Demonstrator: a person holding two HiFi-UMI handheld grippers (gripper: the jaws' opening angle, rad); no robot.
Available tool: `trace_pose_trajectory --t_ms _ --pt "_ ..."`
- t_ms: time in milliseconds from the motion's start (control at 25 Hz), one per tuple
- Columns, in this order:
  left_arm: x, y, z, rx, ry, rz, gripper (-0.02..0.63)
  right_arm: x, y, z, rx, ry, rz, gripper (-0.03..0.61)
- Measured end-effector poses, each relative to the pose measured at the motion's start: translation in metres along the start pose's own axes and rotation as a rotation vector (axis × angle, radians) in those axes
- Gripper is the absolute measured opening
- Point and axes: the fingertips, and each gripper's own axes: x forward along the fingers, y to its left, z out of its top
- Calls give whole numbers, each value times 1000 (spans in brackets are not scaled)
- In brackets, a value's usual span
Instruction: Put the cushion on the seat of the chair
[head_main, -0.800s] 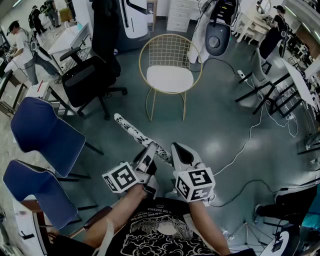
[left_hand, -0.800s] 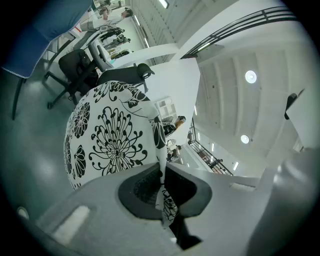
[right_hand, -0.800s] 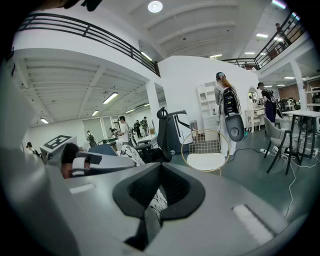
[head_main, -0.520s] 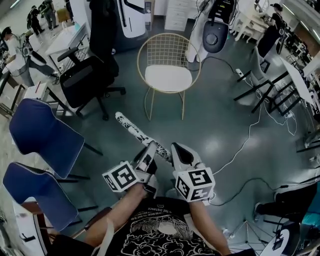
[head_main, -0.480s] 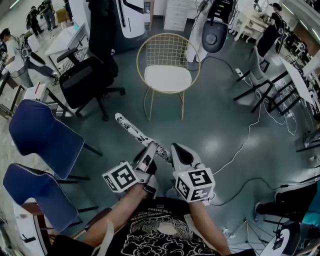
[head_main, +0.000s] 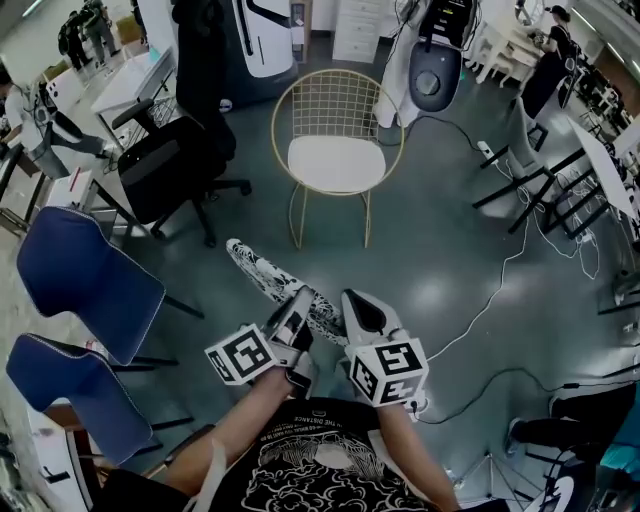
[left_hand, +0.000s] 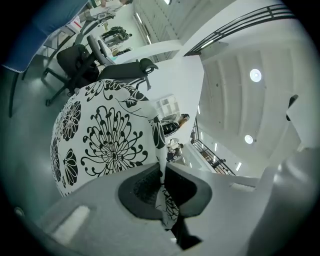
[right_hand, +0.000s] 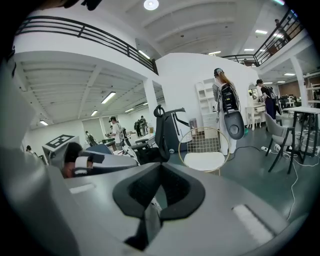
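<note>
Workshop floor (head_main: 440, 250) | your left hand-held gripper (head_main: 298, 298) and right hand-held gripper (head_main: 356, 302) clamp the cushion (head_main: 268, 274) | chair (head_main: 338, 160) seat bare, well apart | placing not yet done

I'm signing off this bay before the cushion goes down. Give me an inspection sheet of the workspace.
Surface: grey glossy floor; the chair's white seat is bare.
Job's things: patterned cushion held off the floor, short of the gold wire chair.
Clutter: nothing seen.
Grippers: left gripper shut on the cushion's edge; right gripper shut, patterned fabric between its jaws.
Cables: white cable snakes across the floor right of the chair.
Surroundings: black office chair and blue chairs at left; people at desks.
</note>
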Motion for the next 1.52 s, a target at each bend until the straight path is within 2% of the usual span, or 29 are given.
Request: trace_pose_trajectory --t_ms 320,760,1000,1240,1520 --pt "67 12 16 -8 -37 58 9 41 -61 24 14 17 48 -2" --pt "154 5 10 15 -43 124 9 65 -146 45 50 56 84 -2" --pt "197 -6 1 18 -51 116 9 69 -187 58 55 57 99 -2" --pt "214 -8 2 46 -49 146 9 75 -205 62 68 61 114 -2" --pt "218 2 8 27 -71 158 9 87 -210 57 75 79 126 -2"
